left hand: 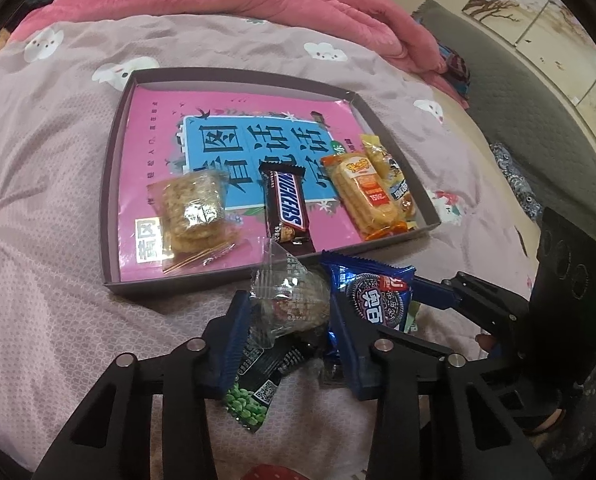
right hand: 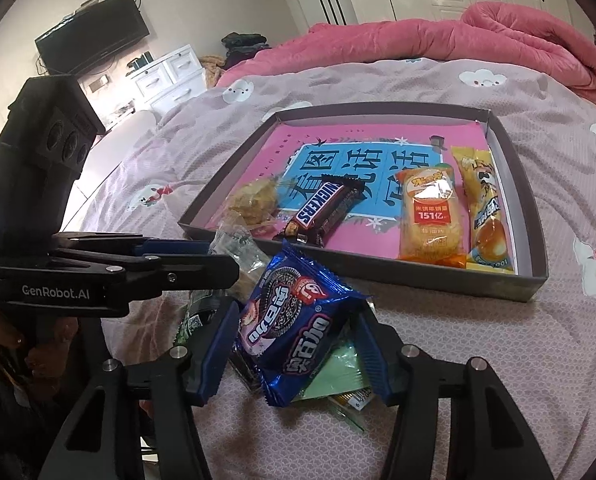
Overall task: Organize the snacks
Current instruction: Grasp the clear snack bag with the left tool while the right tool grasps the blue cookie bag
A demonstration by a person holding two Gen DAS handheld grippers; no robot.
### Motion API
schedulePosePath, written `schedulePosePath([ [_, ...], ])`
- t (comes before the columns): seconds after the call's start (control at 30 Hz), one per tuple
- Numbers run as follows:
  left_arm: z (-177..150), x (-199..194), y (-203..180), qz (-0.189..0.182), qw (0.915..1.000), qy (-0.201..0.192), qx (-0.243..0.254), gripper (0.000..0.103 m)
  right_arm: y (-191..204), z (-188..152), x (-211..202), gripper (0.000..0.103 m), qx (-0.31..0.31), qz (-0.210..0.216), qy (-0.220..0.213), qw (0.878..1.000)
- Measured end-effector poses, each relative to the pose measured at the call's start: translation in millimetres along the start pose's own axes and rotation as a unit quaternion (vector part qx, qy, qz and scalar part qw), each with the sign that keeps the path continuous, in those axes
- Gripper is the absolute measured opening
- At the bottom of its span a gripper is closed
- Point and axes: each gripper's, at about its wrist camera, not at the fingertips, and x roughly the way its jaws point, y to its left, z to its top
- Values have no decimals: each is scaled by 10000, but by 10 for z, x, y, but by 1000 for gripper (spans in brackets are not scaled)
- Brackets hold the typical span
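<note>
Nearest my left tool (left hand: 290, 320) is a clear-wrapped snack (left hand: 294, 300), and the blue pads are pinching it at both sides, with the wrapper's twisted end sticking up. Under it lies a dark packet of green peas (left hand: 254, 384), flat on the bed (left hand: 58, 240). My right tool (right hand: 294, 344) stands around the blue cookie packet (right hand: 290, 320); the left pad touches the packet's edge, but I cannot tell whether the right pad presses on it, since the packet leans and a green packet (right hand: 338, 372) shows in the gap. I would call that grip unsettled.

Both snacks sit in the small pile just in front of the tray (left hand: 110, 200), touching or overlapping one another. Inside the tray, along its near side, four snacks already lie in a row: a bag of oat biscuits (left hand: 194, 212), a chocolate bar (left hand: 286, 208), an orange pack of rice crackers (left hand: 366, 196) and a yellow packet (left hand: 394, 184) hard against the right wall. The far half of the tray's pink floor is bare. Beyond it the bed runs back to a rumpled pink quilt (left hand: 258, 0).

I judge the step in hand to be picking from the pile, with roughly half the snacks placed. Next I need to lift the clear-wrapped snack straight up so it does not drag the peas along, then carry it over the near wall to a bare patch. The slippery wrapper could let it slide out.
</note>
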Motion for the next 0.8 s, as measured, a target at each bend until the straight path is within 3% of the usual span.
schedulePosePath([
  [0.37, -14, -83, -114, -350, 9988, -113, 311, 39, -6, -5, 30, 58, -21, -8, 139, 9999],
  [0.8, 40, 176, -31, -193, 9996, 149, 161, 40, 54, -11, 73, 59, -212, -74, 198, 9996],
])
